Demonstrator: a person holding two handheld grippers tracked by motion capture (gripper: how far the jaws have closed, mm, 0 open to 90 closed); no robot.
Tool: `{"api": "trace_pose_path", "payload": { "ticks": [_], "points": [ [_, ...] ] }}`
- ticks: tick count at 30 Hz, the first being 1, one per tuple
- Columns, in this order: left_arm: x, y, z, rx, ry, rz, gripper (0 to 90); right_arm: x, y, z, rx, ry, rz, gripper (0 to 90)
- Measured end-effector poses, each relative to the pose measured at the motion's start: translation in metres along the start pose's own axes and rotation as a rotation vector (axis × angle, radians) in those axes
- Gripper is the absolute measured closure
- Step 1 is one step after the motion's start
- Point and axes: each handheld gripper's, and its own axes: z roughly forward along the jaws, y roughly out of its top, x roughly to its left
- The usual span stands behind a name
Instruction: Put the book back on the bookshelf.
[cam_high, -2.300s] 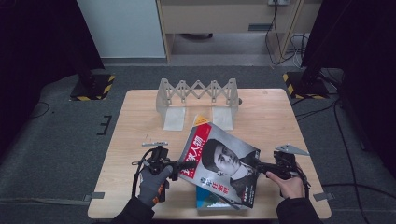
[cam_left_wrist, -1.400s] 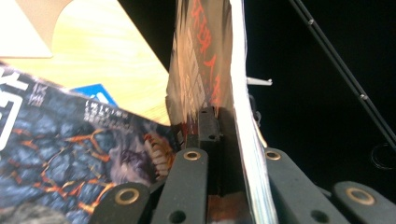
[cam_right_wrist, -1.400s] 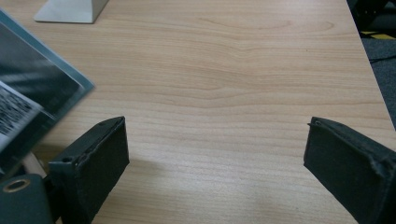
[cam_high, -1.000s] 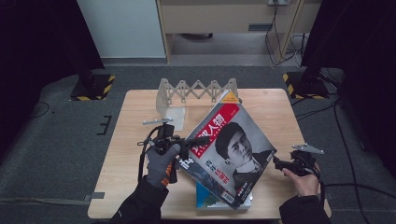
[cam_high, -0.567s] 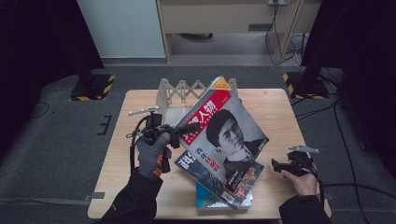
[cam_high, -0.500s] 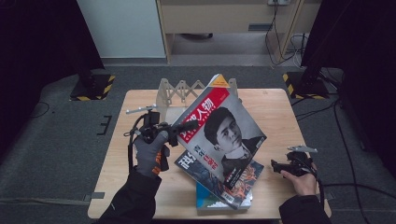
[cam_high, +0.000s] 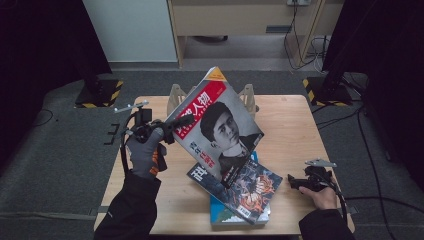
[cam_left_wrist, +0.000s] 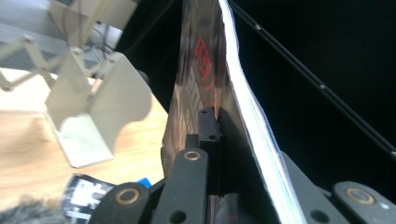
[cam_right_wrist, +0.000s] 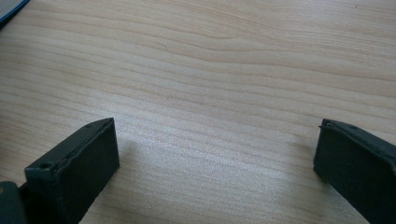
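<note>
I've lifted the magazine (cam_high: 220, 127) higher, left tool (cam_high: 172, 125) clamped on its edge; right tool (cam_high: 300, 181) rests wide; rack (cam_high: 247, 95) placement remains, I judge.

The lifted magazine (cam_high: 220, 130) carries a red band across the top of its cover with large white Chinese characters; the last two read 人物, while the first is hidden behind the black fingers gripping that edge. Smaller white lines of print sit lower on the same cover, too small to read. In the left gripper view the red lettering (cam_left_wrist: 205, 60) shows edge-on and distorted. The darker magazine (cam_high: 240, 187) lying beneath bears one large white character, unclear.
</note>
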Motion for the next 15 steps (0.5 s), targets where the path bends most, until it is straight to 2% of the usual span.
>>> {"api": "trace_pose_path", "payload": {
  "ticks": [4, 5, 15],
  "points": [
    [0.003, 0.006, -0.004, -0.009, 0.028, 0.013, 86.3, 0.001, -0.002, 0.001, -0.021, 0.010, -0.006, 0.4],
    [0.004, 0.010, -0.007, -0.017, 0.049, 0.020, 86.3, 0.001, -0.002, 0.001, -0.025, 0.012, -0.006, 0.4],
    [0.015, 0.027, -0.018, -0.052, 0.132, 0.036, 86.4, 0.001, -0.002, 0.001, -0.026, 0.007, -0.004, 0.4]
  ]
}}
